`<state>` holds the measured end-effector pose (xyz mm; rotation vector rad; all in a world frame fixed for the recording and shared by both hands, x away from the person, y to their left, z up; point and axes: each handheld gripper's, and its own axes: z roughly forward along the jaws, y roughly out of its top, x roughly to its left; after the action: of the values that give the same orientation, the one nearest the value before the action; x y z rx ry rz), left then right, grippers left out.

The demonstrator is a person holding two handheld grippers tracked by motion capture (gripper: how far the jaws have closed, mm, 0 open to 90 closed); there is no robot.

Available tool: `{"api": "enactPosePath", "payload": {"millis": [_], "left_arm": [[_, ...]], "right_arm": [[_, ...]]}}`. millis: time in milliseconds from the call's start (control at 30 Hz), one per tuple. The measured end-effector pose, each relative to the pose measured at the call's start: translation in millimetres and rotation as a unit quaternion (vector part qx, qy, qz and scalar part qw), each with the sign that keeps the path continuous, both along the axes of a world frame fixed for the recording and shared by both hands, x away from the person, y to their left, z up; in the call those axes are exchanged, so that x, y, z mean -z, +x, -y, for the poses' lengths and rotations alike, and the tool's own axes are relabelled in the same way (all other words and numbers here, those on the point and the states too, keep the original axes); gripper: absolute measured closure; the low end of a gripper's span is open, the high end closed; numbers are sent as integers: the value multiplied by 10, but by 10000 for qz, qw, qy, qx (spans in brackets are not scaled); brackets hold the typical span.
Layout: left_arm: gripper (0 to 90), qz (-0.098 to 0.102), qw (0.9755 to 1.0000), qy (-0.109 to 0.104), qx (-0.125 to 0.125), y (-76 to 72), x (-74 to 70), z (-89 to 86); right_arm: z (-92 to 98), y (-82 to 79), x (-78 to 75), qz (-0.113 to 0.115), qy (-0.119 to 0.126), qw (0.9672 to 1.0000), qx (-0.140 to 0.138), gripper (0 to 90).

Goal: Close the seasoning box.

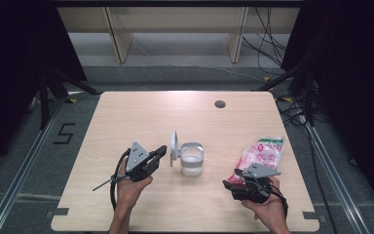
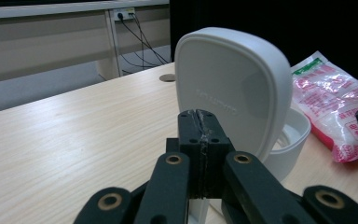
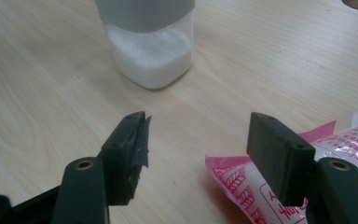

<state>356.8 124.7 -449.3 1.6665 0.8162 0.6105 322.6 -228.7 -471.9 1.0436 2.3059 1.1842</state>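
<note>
Left gripper [image 2: 200, 140], jaws pressed together, sits just before the container's raised lid [image 2: 233, 88]; right gripper [image 3: 193, 140] gapes beside the soft, slippery bag [image 1: 262, 153], best pinched at its corner.

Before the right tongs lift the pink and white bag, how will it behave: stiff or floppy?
Probably floppy: the bag is thin printed film lying flat and wrinkled on the table. Its loose white contents would likely shift and make it sag. The glossy film may slip between the right tongs, whose jaws stand open at its corner.

Container [image 1: 192, 159] left of bag [image 1: 262, 153]
</note>
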Motion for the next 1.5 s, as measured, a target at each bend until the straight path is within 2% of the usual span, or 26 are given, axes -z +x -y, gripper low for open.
{"api": "enactPosePath", "payload": {"millis": [33,100,133,267,300,333,400,467,500,533,600,633,700,767,800,900,933,967,1100,1167,1267,1367,1400,1433,1467,1500], "left_arm": [[890,-6,10000,-12,25,3,-5,11],[889,-16,10000,6,46,2,-18,34],[889,7,10000,44,85,9,-26,40],[888,21,9999,57,99,19,-42,69],[888,21,9999,52,91,16,-46,76],[888,32,9999,53,109,18,-51,83],[887,78,9999,55,132,20,-60,93],[888,96,9998,53,168,16,-66,111],[888,61,9998,77,153,12,-73,115],[888,67,9998,82,149,16,-77,118],[887,85,9998,79,148,20,-81,122],[887,115,9998,61,160,19,-82,124],[885,101,9998,79,161,14,-90,128],[885,124,9998,69,149,16,-98,132],[885,135,9997,76,162,11,-104,137],[884,146,9996,81,208,1,-108,163],[884,166,9995,125,222,3,-112,166],[884,134,9997,78,209,2,-111,178],[883,178,9994,171,257,0,-117,184],[883,168,9995,48,262,8,-106,195],[883,171,9994,142,260,-4,-113,201],[881,192,9993,145,276,-5,-118,216],[881,184,9994,130,277,-11,-120,223],[881,233,9992,127,311,-8,-122,228],[879,345,9987,170,344,7,-130,225],[879,349,9986,217,341,8,-139,223]], "right_arm": [[1,2,2,8,-8,10000,-3,388],[-6,-21,-3,-139,27,9999,45,387],[3,-2,2,8,2,10000,-8,388],[-2,-11,2,-113,15,9999,18,388],[-17,-35,0,-225,79,9997,103,388],[-9,-22,3,-112,42,9999,47,388],[-14,-28,-3,-204,68,9997,88,388],[-1,-7,3,-81,8,10000,4,388],[-17,-34,0,-217,76,9997,85,388],[-4,-17,0,-122,17,9999,21,388],[-5,-14,-2,-133,22,9999,46,388],[5,7,2,-16,-26,10000,-31,388],[-14,-33,-4,-256,52,9996,66,388],[-16,-31,2,-224,64,9997,75,388],[5,7,5,-7,-40,10000,-52,388],[-9,3,13,-65,1,9999,-118,388],[-5,0,12,9,-26,10000,-58,388],[-6,1,11,-9,-26,10000,-58,388],[-10,2,13,7,-32,9999,-106,388],[-9,6,13,16,-54,9999,-123,388],[-22,-14,13,-78,10,10000,-36,388],[-23,-11,12,-86,4,10000,-46,388],[-29,-19,10,-172,31,9998,-34,388],[-16,0,11,6,-41,9999,-100,388],[-15,-3,9,26,-57,9999,-80,388],[-16,-1,11,23,-66,9999,-96,388]]}}
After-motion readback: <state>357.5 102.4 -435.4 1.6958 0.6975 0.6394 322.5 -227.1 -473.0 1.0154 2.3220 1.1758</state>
